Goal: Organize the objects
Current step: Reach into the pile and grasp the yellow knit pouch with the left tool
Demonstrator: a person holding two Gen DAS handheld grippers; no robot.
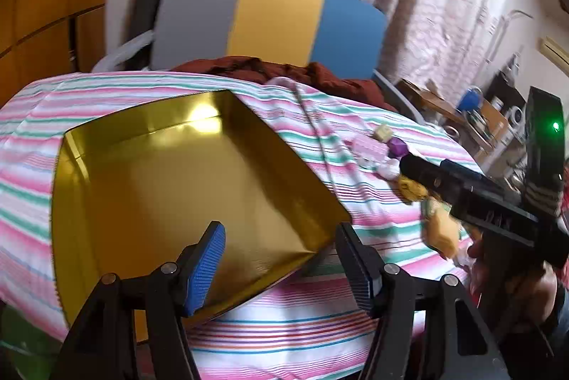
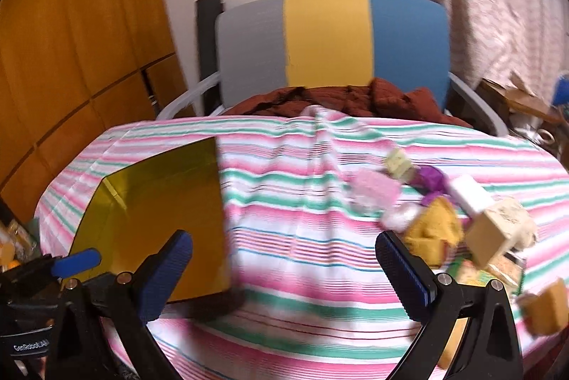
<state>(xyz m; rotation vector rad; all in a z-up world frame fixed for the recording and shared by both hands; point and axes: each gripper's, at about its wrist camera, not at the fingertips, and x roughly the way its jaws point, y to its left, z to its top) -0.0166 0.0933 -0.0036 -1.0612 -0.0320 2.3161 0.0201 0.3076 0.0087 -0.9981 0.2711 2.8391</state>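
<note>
Gold tray point(image 1: 170, 188) sits empty on striped tablecloth point(image 1: 302, 319), left side, likely destination. Small-item pile point(image 2: 437, 213) sits right, well apart. Left gripper point(image 1: 281, 269) wide, empty, above tray's near corner. Right gripper point(image 2: 284, 277) wide, empty, near pile.

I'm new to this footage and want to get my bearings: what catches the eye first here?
The shiny gold tray lies empty on the striped tablecloth, towards its left side. To the right sits a jumble of small toys, pink, purple, yellow and cream. Behind the table stands a chair with grey, yellow and blue panels.
</note>
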